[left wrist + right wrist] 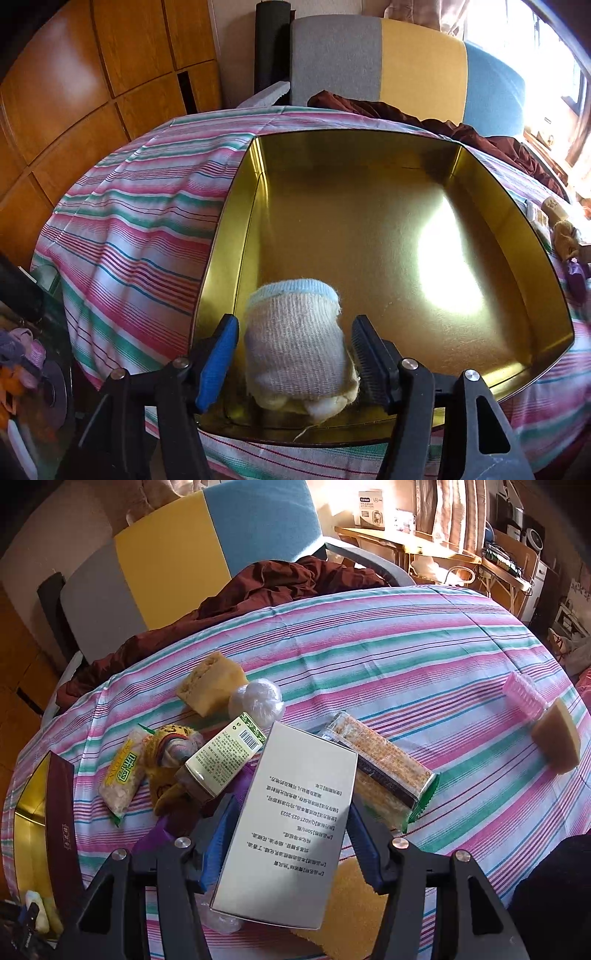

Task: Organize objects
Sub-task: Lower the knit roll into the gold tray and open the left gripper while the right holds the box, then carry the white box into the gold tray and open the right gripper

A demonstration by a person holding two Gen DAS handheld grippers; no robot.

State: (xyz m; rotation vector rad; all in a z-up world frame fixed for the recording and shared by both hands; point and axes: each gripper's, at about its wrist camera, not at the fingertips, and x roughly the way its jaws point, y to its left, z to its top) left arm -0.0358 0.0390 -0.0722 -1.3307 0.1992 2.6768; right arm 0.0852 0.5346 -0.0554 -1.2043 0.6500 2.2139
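Left claw point(293, 354): open a little wider than the rolled sock point(295, 343) between its fingers. The blue-padded finger point(218, 362) stands just clear of the sock; whether the black ribbed finger touches it cannot be told.
Rolled sock: pale knit with a light blue cuff, lying in the near left corner of the gold tin point(236, 206).
Gold tin: a large open square tin on the striped cloth point(140, 229) of the desk. The sock is the only thing visible inside it; sunlight glares off its floor.
Right claw point(286, 834): closed on a white box point(291, 827) with printed text, held tilted above the desk.
Desk beyond the right claw: a green-labelled bottle point(218, 764), a snack packet point(123, 775), a cracker packet point(384, 771), yellow sponges point(210, 681) and a pink brush point(524, 696) lie loose on the cloth.
Tin in the right view: at the far left edge point(31, 801), holding pale items that are too small to tell.
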